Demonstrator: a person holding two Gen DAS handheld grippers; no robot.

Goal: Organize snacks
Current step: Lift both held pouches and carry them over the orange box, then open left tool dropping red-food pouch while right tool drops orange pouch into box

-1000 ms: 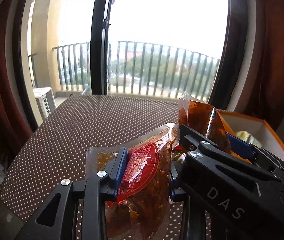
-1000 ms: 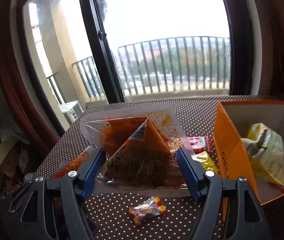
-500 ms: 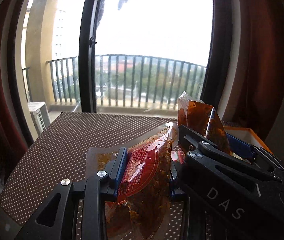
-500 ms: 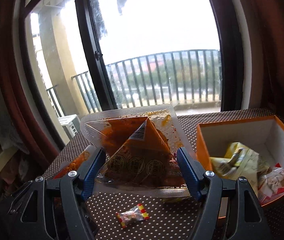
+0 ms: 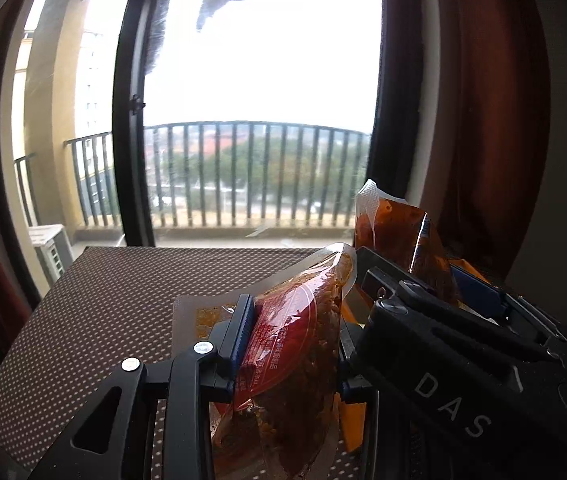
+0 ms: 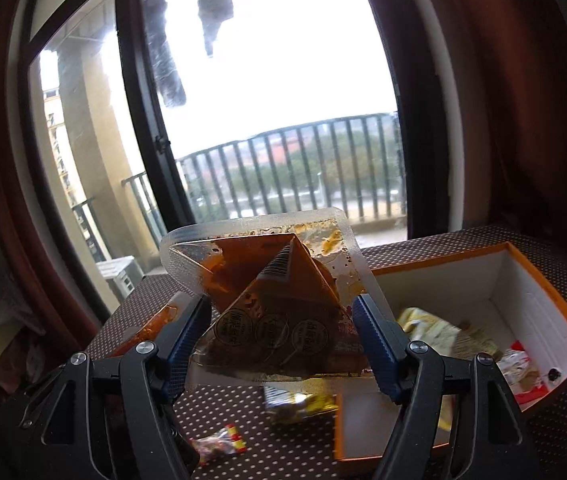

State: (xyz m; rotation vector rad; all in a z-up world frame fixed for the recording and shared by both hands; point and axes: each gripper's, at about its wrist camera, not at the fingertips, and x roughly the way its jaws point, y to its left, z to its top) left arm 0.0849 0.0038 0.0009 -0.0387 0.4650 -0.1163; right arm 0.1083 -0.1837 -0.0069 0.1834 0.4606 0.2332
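My left gripper [image 5: 289, 340] is shut on a red snack pouch [image 5: 295, 344] held above the dotted brown table [image 5: 123, 288]. My right gripper [image 6: 283, 336] is shut on a clear pouch with orange-brown contents [image 6: 275, 304], held in the air left of the orange box [image 6: 539, 280]. That pouch also shows in the left wrist view [image 5: 399, 236], above the right gripper's black body [image 5: 463, 360]. The box has white inner walls and holds a yellow snack bag [image 6: 439, 332] and a red-and-white packet [image 6: 519, 364].
A small red-and-yellow wrapped candy [image 6: 219, 444] and a yellow packet [image 6: 303, 402] lie on the table [image 6: 283, 456] under my right gripper. A glass balcony door [image 6: 275, 120] and dark red curtains [image 6: 503, 120] stand behind the table.
Both grippers have risen and tilted up with their pouches. In the right wrist view the orange box has shifted left, closer under the held pouch.
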